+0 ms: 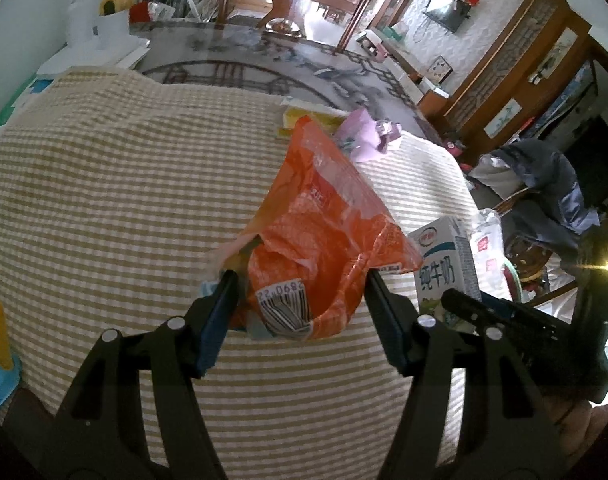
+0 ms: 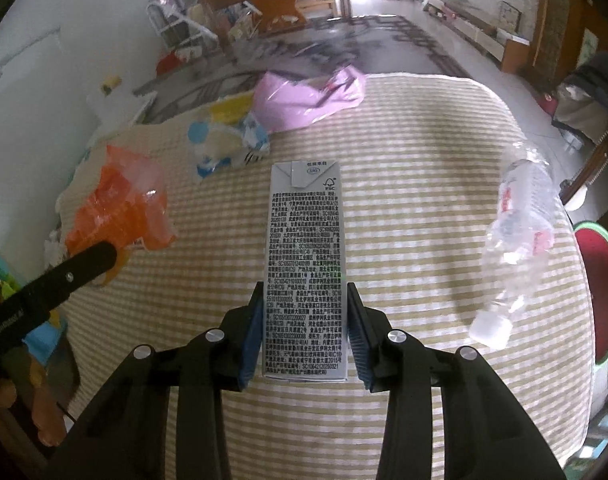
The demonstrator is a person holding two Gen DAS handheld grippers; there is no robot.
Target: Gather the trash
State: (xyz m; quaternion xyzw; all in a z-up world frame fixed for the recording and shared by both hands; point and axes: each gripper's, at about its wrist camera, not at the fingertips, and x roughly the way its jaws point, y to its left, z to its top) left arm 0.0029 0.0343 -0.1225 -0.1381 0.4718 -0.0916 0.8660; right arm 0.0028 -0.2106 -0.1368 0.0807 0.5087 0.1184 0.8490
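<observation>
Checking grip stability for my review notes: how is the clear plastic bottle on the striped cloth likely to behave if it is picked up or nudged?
The clear plastic bottle looks empty and crumpled, so probably very light and yielding under squeeze. Lying on its side on the striped cloth, it may roll if nudged.
</observation>
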